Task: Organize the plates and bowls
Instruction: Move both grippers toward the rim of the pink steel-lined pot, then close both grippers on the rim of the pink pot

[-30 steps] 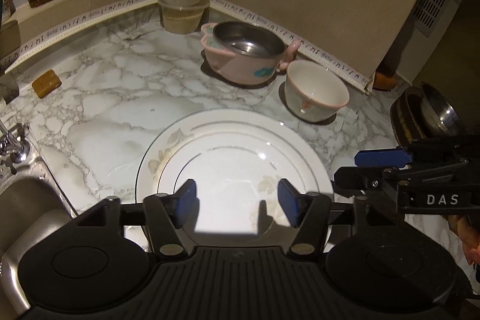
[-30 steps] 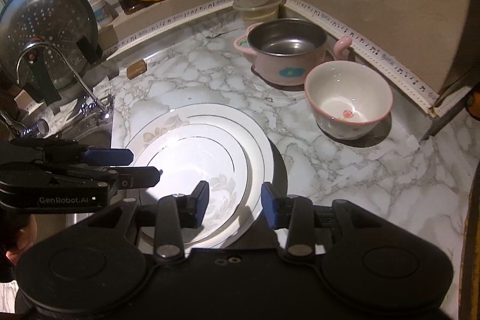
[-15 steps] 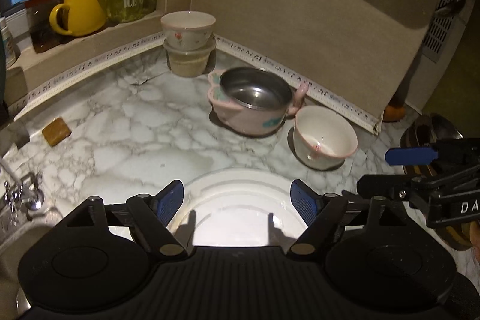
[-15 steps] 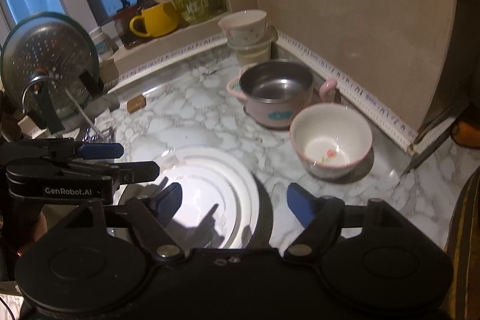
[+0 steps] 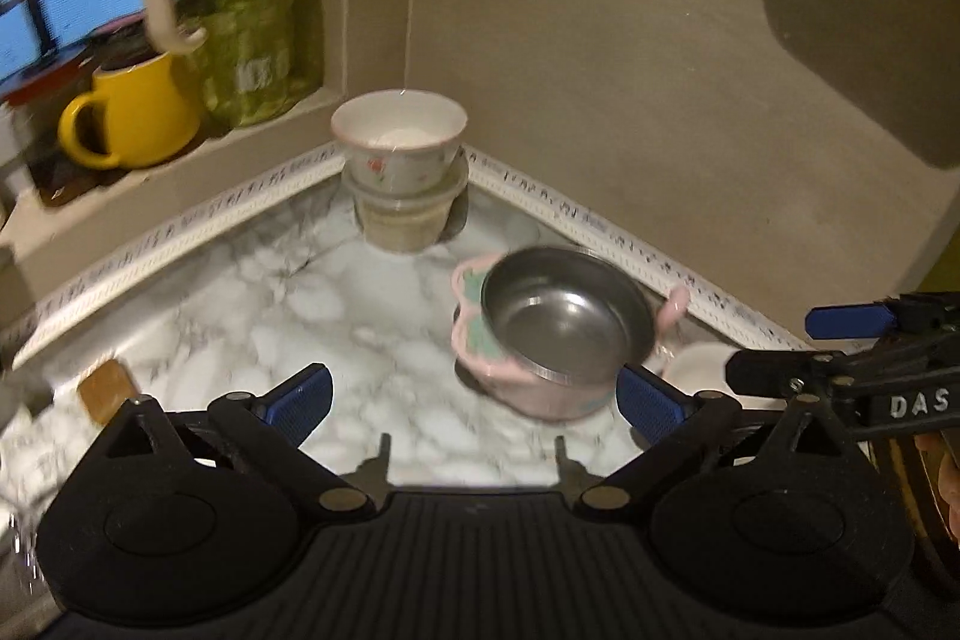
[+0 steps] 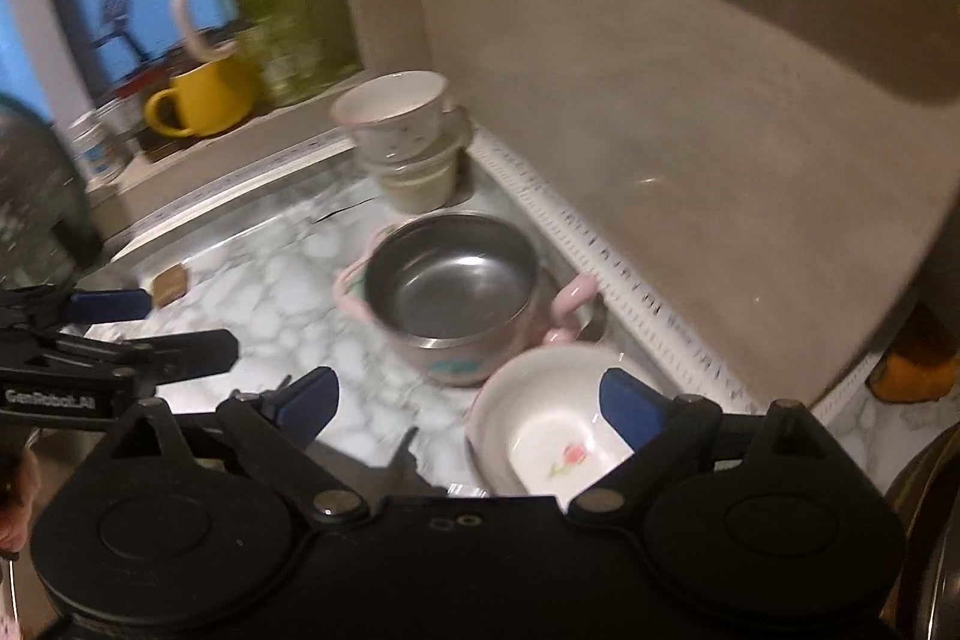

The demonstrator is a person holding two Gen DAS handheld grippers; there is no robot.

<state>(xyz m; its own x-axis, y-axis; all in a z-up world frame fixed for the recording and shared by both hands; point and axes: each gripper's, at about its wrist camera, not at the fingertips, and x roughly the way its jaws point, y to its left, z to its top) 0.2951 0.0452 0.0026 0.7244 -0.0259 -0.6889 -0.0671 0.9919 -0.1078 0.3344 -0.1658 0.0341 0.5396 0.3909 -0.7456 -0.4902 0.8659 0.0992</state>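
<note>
Both hand-held grippers, left (image 5: pixel 474 397) and right (image 6: pixel 468 397), opening wide, empty, above steel-lined pink bowl (image 5: pixel 555 334).

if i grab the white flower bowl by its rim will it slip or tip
The white flower bowl looks glazed and shiny, so its rim is probably slippery. It seems to be ceramic, so likely heavy for its size and breakable if dropped. It flares wide above what looks like a narrower base, so a push at the rim may tip it toward the pink steel-lined bowl close by.

Pink steel-lined bowl (image 5: pixel 558 340), white tulip-print bowl (image 6: pixel 552 436), grey-veined marble counter (image 5: pixel 336 316).
</note>
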